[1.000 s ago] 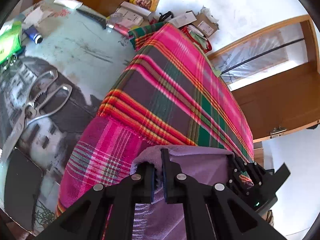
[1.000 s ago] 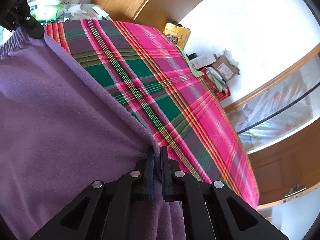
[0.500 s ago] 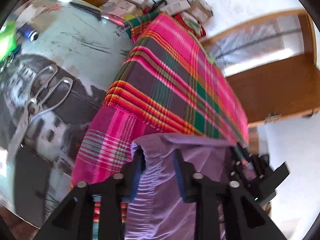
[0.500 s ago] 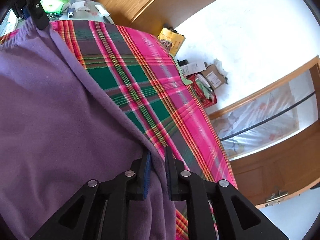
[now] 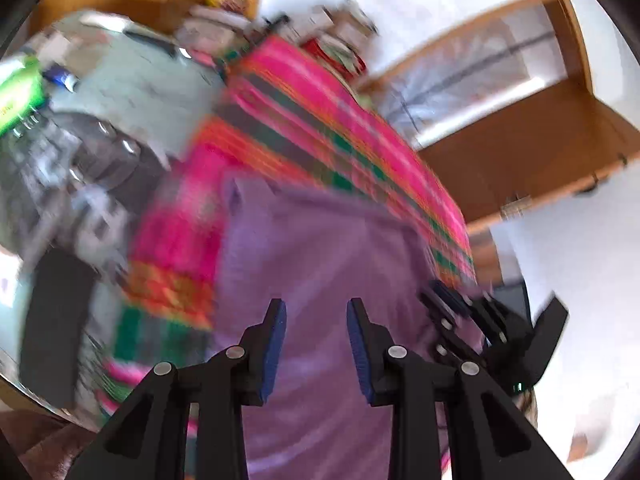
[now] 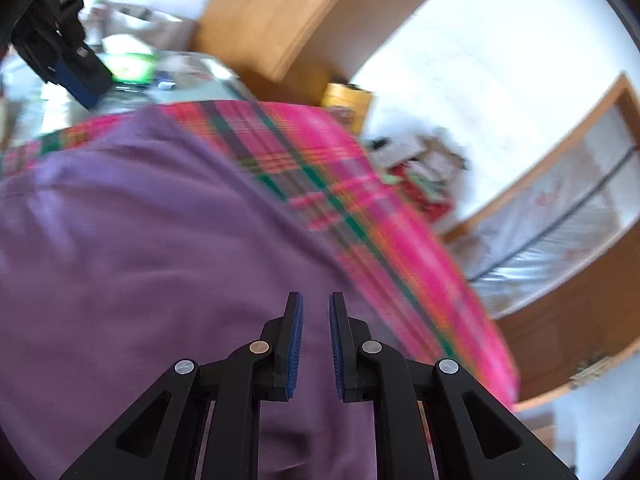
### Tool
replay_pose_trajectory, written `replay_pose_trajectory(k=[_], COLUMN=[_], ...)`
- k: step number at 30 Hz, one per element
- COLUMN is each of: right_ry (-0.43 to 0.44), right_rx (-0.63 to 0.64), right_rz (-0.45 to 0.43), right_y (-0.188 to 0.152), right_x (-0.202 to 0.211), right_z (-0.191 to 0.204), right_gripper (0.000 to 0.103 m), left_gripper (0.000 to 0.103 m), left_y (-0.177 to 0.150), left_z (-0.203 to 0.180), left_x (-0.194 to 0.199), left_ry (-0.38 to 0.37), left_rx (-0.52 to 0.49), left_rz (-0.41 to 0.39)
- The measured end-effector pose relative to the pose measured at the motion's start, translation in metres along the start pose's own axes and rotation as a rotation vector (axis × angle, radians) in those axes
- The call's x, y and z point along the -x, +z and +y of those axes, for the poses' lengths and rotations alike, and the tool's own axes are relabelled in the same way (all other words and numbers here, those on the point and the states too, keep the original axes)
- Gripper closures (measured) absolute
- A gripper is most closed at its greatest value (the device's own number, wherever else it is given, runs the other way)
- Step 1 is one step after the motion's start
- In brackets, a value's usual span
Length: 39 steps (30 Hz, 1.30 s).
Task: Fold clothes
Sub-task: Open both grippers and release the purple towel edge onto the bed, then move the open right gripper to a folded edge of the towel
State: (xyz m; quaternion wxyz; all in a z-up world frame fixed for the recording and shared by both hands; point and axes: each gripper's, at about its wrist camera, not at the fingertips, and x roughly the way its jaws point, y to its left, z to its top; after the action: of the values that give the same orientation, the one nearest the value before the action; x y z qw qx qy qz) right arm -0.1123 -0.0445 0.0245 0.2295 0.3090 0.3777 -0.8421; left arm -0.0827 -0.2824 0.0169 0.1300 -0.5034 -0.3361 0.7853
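Claws (image 5: pixel 316 312) apart above purple garment (image 6: pixel 140 240)

This looks like a lived-in room of a home. A bright pink plaid cloth (image 6: pixel 404 240) covers the work surface, with a soft purple garment (image 6: pixel 140 260) on it. At eleven o'clock, household clutter litters a pale printed tabletop (image 5: pixel 132 88). Boxes and packets (image 6: pixel 420 168) heap against the white wall at one o'clock; a wood-framed glazed door (image 5: pixel 520 92) stands at two o'clock.

Purple fleece garment (image 5: pixel 320 248) lies flat, spread on the pink-green plaid cloth (image 5: pixel 320 128), its top edge folded; frames motion-blurred.
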Motion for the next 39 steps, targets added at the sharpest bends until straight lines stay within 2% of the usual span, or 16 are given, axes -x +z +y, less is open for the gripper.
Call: replay_pose_trajectory(k=[2,5,8,10,13,16,18,21,24,29,31,34,39], right_ry=[0.037,0.065,0.068,0.075,0.075,0.076,0.075,0.071,0.064,0.048,0.023,-0.02,-0.143], right_rx=[-0.002,-0.003,-0.011,-0.014,-0.016,-0.017,-0.013,-0.018,-0.05,-0.168,-0.239,-0.349,-0.545], right_rz=[0.005,0.016,0.032,0.033,0.041,0.034,0.022,0.016,0.024,0.023,0.019,0.026,0.079], right_y=[-0.003,-0.006,-0.007,-0.007,-0.009,-0.01,-0.01,-0.013,-0.02,-0.04,-0.053,-0.074,-0.125], right_x=[0.003,0.002,-0.001,0.0,0.001,0.006,0.013,0.02,0.022,0.034,0.041,0.05,0.058], right_z=[0.013,0.027,0.032,0.035,0.042,0.046,0.047,0.045,0.039,0.01,-0.012,-0.05,-0.122], right_gripper=[0.09,0.09,0.09,0.09,0.09,0.09,0.09,0.09,0.09,0.09,0.09,0.089,0.085], left_gripper=[0.071,0.073,0.078,0.082,0.084,0.085,0.086,0.088,0.088,0.086,0.086,0.086,0.085], left_y=[-0.017,-0.03,-0.03,-0.031,-0.031,-0.031,-0.037,-0.043,-0.046,-0.045,-0.045,-0.042,-0.037], left_z=[-0.006,-0.008,-0.001,-0.001,0.001,0.008,0.012,0.012,0.012,-0.002,-0.009,-0.025,-0.059], left_x=[-0.011,-0.026,-0.023,-0.023,-0.023,-0.019,-0.015,-0.009,-0.007,-0.011,-0.011,-0.008,-0.018], left_ry=[0.013,0.105,0.104,0.113,0.118,0.105,0.132,0.21,0.222,0.284,0.284,0.255,0.207], left_rx=[-0.022,-0.055,-0.03,-0.054,-0.07,-0.026,-0.022,-0.048,-0.045,-0.068,-0.068,-0.107,-0.154], left_rz=[0.06,0.103,0.068,0.066,0.066,0.095,0.107,0.104,0.101,0.112,0.112,0.087,0.07])
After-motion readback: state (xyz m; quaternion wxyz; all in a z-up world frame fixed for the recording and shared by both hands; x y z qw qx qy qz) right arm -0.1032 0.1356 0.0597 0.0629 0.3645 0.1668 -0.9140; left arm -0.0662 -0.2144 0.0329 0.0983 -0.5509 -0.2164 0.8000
